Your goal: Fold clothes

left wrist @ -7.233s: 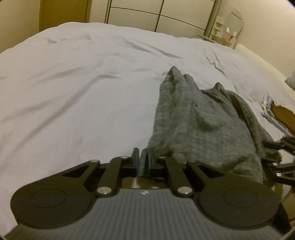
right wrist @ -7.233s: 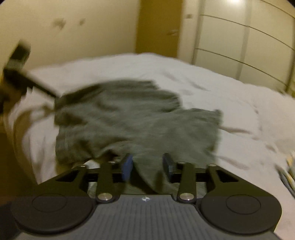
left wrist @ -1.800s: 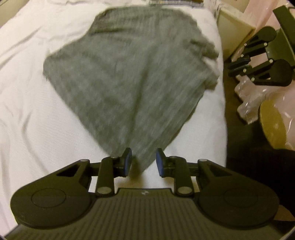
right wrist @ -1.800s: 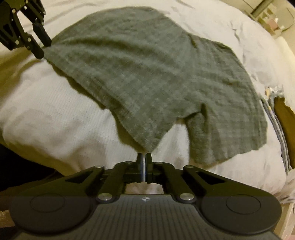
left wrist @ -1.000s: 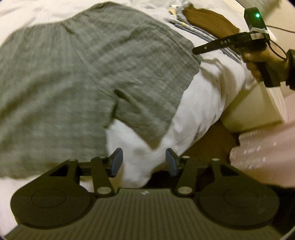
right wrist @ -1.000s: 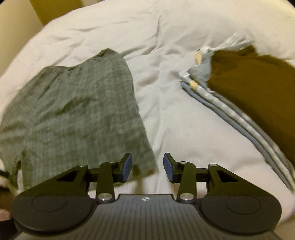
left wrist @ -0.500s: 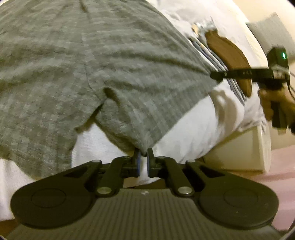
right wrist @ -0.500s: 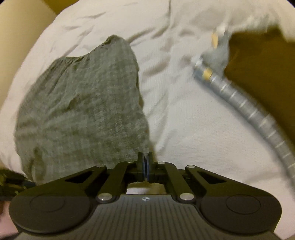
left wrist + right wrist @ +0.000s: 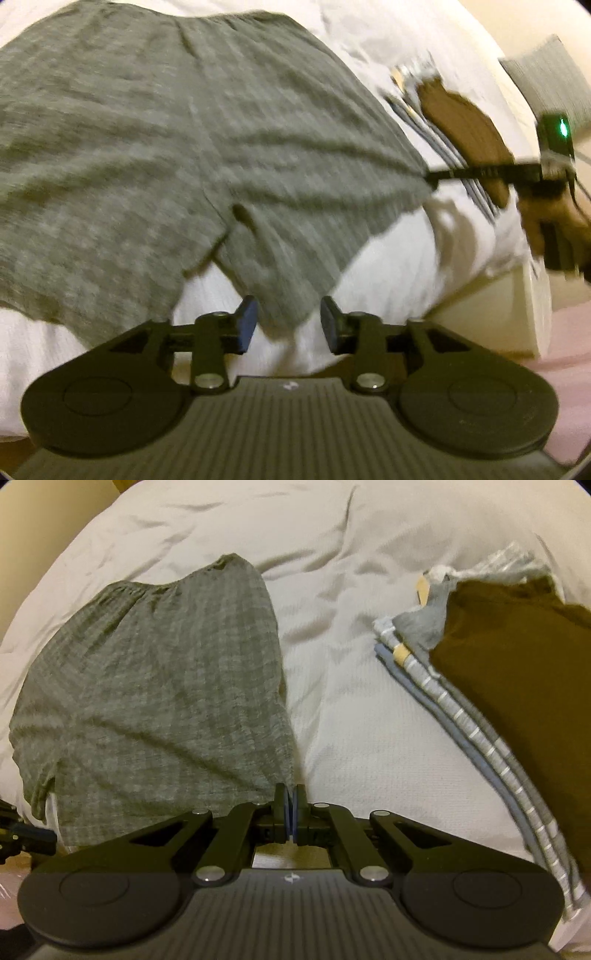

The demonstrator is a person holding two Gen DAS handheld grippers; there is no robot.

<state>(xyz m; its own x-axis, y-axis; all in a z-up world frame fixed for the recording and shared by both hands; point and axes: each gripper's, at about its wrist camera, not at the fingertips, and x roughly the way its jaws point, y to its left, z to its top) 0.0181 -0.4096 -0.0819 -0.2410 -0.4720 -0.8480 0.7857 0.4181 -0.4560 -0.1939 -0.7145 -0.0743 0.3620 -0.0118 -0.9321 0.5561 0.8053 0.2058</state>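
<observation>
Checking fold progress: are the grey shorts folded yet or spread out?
Spread out. The grey shorts lie flat on the white bedding, both legs and waistband showing.

A bed [image 9: 351, 716] covered with a rumpled white quilt is seen. A grey garment [image 9: 155, 686] is spread flat on it. Well apart from it, a stack of folded clothes [image 9: 491, 686] is laid, topped by a brown piece
</observation>
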